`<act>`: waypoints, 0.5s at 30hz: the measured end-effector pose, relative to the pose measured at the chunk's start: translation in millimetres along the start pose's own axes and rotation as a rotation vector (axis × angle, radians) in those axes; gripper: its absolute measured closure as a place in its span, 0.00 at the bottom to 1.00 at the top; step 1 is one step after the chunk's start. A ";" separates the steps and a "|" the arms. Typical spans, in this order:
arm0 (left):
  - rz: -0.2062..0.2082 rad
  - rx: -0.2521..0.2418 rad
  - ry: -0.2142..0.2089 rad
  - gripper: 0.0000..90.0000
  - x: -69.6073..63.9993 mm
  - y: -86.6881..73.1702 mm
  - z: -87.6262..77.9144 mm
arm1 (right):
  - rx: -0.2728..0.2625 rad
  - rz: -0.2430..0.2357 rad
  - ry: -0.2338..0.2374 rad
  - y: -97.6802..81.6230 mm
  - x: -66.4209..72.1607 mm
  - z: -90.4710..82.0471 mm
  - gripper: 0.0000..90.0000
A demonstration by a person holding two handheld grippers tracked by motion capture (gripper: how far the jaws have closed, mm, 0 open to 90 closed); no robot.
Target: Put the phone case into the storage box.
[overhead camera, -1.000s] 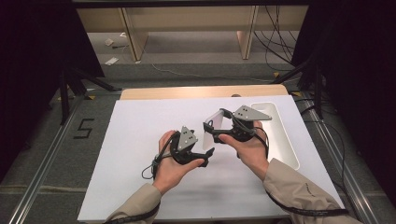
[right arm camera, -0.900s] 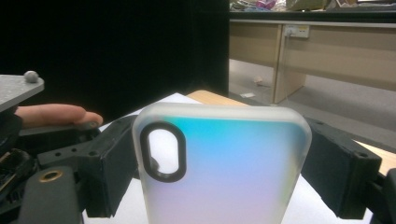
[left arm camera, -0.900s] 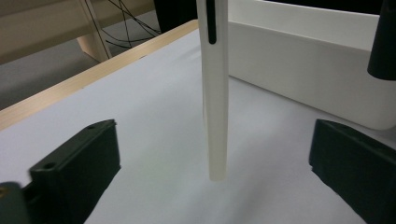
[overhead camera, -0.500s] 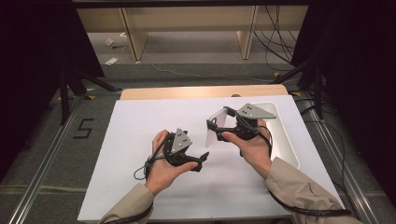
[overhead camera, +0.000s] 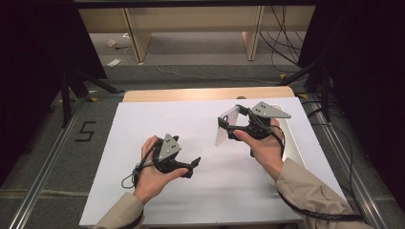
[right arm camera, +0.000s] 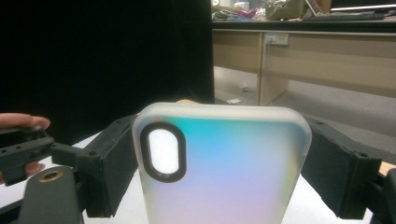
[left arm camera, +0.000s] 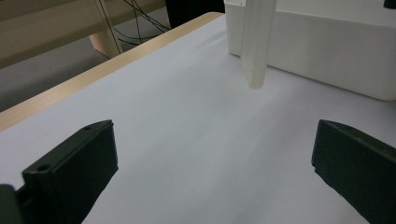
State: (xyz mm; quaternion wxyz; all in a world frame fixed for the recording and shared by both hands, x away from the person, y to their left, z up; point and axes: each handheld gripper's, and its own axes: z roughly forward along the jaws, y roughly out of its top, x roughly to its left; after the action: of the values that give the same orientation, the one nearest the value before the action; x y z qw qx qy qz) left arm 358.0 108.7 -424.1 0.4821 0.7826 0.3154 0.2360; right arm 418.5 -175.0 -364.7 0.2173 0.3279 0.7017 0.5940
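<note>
My fingers: I see two black blocky fingers of the left gripper, set wide apart with nothing between them.
Surface: white sheet on a pale wood-edged top.
Ahead: translucent frosted phone case seen edge-on, hanging just above the sheet.
Behind it: white rectangular plastic tray.

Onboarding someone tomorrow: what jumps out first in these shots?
The phone case, translucent with a rainbow sheen, clamped by its side edges in the right tool and held above the white table at right. Then the left tool, jaws open with nothing between them, low over the table at left. A white tray sits by the right edge.
</note>
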 end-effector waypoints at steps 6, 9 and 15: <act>0.005 0.008 0.019 0.00 2.3 -5.3 -6.5 | -0.012 0.004 -0.018 3.5 -4.6 -3.8 0.20; -0.001 0.007 0.025 0.00 3.9 -7.2 -9.5 | -0.016 0.008 -0.023 4.8 -6.7 -5.5 0.20; -0.007 0.007 0.033 0.00 6.5 -10.4 -14.2 | -0.023 0.009 -0.034 7.9 -9.4 -8.7 0.20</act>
State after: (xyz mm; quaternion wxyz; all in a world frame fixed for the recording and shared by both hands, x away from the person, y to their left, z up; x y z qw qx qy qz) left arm 350.1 125.4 -427.0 0.4746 0.7793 0.3269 0.2463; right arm 420.6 -187.1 -356.1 0.2303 0.3385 0.6896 0.5973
